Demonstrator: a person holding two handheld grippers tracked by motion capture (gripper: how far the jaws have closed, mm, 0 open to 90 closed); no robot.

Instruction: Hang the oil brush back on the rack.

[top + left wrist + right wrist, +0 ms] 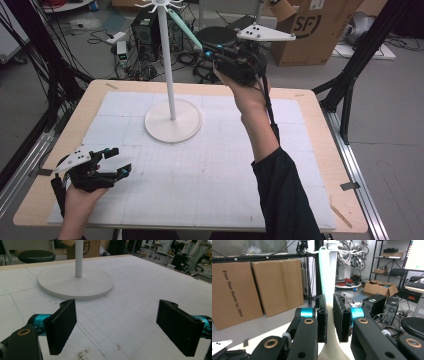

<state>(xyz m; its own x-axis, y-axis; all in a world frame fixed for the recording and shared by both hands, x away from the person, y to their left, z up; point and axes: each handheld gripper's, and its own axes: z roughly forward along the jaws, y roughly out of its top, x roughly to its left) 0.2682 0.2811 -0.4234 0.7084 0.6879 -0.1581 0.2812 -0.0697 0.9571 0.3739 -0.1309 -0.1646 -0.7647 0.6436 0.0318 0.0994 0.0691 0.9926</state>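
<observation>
my right tool (207, 50) is raised in the upper middle of the high view, above the far edge of the worktop (310, 125), and its two black jaws are clamped on a pale mint-green spatula-like utensil (184, 29). in the right gripper view the jaws press the utensil's (327, 272) long handle from both sides at the centre of the frame; the handle runs straight up from between them toward the top of the frame, and its wider part spreads out below the jaws at the bottom centre. in the high view the handle slants up and to the left from the tool toward the hooked top (161, 6) of the white stand; i cannot tell whether it touches a hook.

the white stand (170, 75) sits left of centre on the worktop, a thin upright pole on a round flat base (173, 121). in the left gripper view the base (75, 281) lies in the upper left, with the pole rising out of the top of the frame.

my left tool (111, 162) is at the lower left of the high view, low over the white gridded mat (210, 175), its jaws spread wide and holding nothing. in the left gripper view the mat (130, 302) shows between them.

beyond the worktop, a cardboard box (315, 30) stands open at the upper right; what it holds is out of sight.
</observation>
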